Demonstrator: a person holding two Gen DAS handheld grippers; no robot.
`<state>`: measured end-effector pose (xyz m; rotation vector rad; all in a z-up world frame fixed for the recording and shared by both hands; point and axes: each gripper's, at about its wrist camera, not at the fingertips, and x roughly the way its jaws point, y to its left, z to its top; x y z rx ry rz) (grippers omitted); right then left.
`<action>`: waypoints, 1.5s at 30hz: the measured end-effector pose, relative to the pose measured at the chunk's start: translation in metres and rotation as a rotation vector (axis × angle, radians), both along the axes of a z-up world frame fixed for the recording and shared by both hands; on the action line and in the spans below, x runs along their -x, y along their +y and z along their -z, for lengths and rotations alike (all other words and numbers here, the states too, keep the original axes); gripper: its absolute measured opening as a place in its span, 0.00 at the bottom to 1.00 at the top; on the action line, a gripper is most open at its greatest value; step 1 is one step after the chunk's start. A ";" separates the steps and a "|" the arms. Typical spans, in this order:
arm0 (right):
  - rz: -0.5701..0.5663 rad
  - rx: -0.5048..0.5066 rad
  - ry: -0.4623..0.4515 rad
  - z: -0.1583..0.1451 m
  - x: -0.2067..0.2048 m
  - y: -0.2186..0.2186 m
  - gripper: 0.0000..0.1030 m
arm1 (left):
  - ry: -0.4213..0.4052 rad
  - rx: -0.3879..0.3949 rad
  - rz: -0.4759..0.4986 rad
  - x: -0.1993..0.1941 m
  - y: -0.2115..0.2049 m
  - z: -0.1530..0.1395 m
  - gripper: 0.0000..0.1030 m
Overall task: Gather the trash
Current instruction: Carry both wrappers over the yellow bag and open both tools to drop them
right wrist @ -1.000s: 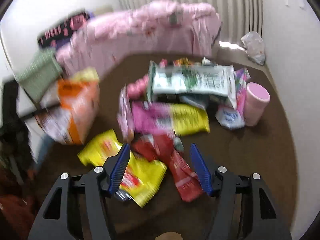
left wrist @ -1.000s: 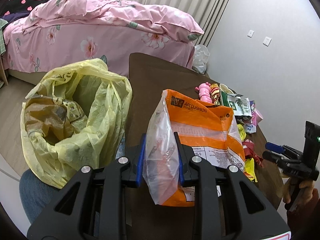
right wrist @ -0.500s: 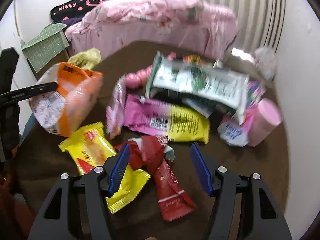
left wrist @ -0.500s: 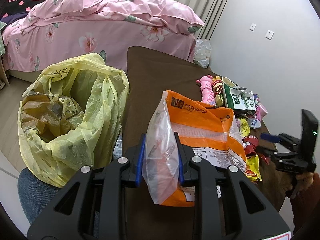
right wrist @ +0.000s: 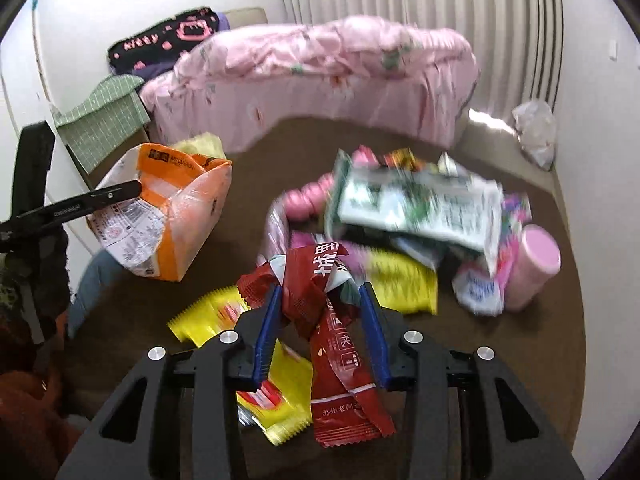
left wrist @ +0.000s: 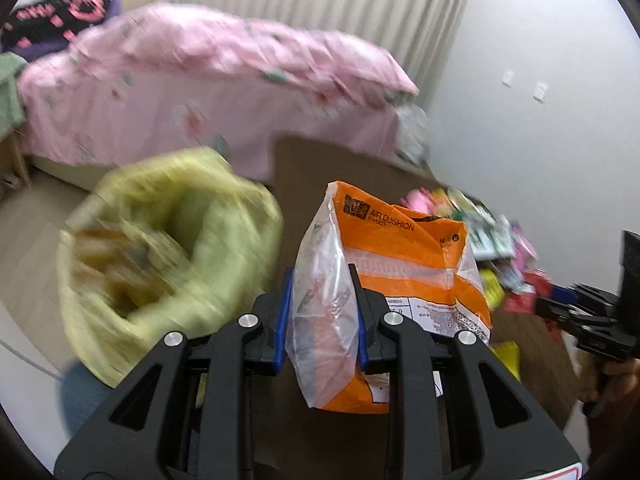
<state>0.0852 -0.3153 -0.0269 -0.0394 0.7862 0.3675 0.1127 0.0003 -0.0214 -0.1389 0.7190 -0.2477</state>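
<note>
My left gripper point(left wrist: 322, 312) is shut on an orange and clear plastic package point(left wrist: 384, 280) and holds it above the brown table point(left wrist: 320, 168), right of the open yellow trash bag point(left wrist: 168, 248). The package also shows in the right wrist view point(right wrist: 168, 212). My right gripper point(right wrist: 320, 328) has its jaws around a crumpled red wrapper point(right wrist: 328, 320), which lies on a yellow wrapper point(right wrist: 272, 392) on the table point(right wrist: 120, 320). The jaws look closed in on the red wrapper. The right gripper also shows at the right edge of the left wrist view point(left wrist: 580, 316).
A heap of wrappers lies further back: a green and white bag point(right wrist: 416, 204), a pink and yellow packet point(right wrist: 392, 276), a pink cup point(right wrist: 536, 264), pink toys point(right wrist: 308, 196). A pink-covered bed point(right wrist: 320, 76) stands behind the table. A white wall point(left wrist: 540, 120) is on the right.
My right gripper has dropped onto the red wrapper and its jaws have narrowed around it. My left gripper has swung with the orange package still held; the view is blurred.
</note>
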 end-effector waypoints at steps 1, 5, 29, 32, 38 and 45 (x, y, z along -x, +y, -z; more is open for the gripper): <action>-0.009 0.006 -0.022 -0.008 -0.003 0.005 0.36 | -0.032 -0.038 -0.053 -0.002 0.009 -0.009 0.23; -0.034 -0.012 -0.095 -0.039 -0.025 0.033 0.36 | -0.116 -0.217 -0.314 -0.020 0.056 -0.034 0.23; -0.441 0.054 0.287 0.071 -0.226 0.314 0.36 | 0.178 -0.160 -0.476 -0.084 0.133 0.086 0.22; -0.404 0.063 0.284 0.075 -0.238 0.310 0.36 | 0.181 -0.115 -0.459 -0.093 0.136 0.090 0.22; -0.396 0.025 0.279 0.073 -0.239 0.305 0.36 | 0.212 0.036 -0.452 -0.097 0.150 0.098 0.22; -0.400 -0.012 0.278 0.070 -0.226 0.311 0.37 | 0.178 0.095 -0.480 -0.077 0.157 0.079 0.33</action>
